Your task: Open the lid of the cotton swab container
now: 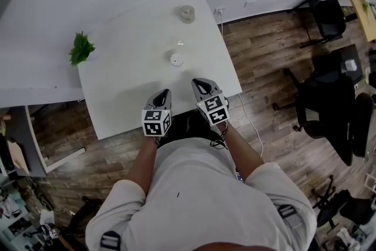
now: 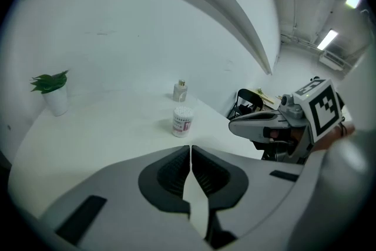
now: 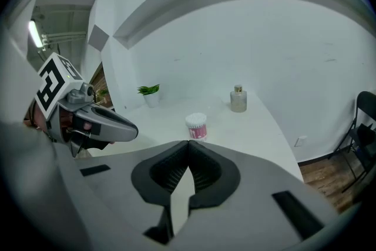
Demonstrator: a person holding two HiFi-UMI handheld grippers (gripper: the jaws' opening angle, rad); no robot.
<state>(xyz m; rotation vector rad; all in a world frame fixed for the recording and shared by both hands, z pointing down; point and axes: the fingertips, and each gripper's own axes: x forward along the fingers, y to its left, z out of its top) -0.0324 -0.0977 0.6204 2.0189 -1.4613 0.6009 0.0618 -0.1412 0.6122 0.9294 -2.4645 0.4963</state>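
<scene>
The cotton swab container [image 1: 177, 59] is standing upright near the middle of the white desk [image 1: 123, 91]. It is showing as a small white cylinder with a pink-and-white label round its wall. In both gripper views its top is presenting a packed bed of white swab tips, though at this size it is hard to say whether a clear lid is sitting over them. The left hand-held gripper [image 2: 190, 150] is holding its jaws pressed together with nothing between them. The right hand-held gripper [image 3: 188, 147] is doing the same, closed and empty. Both are hanging side by side over the near edge of the desk, pointing toward the container and apart from it. Bare desktop is lying open between their tips and the container, and on both sides of it. A pale glass bottle [image 1: 187, 13] is standing well behind the container, close to the far edge by the wall. A small green plant [image 1: 81, 49] in a white pot is sitting at the far left corner, well apart from everything else. The right edge of the desk is dropping to a wooden floor [image 1: 264, 56], where black office chairs [image 1: 326, 100] are standing well clear of the desk.
</scene>
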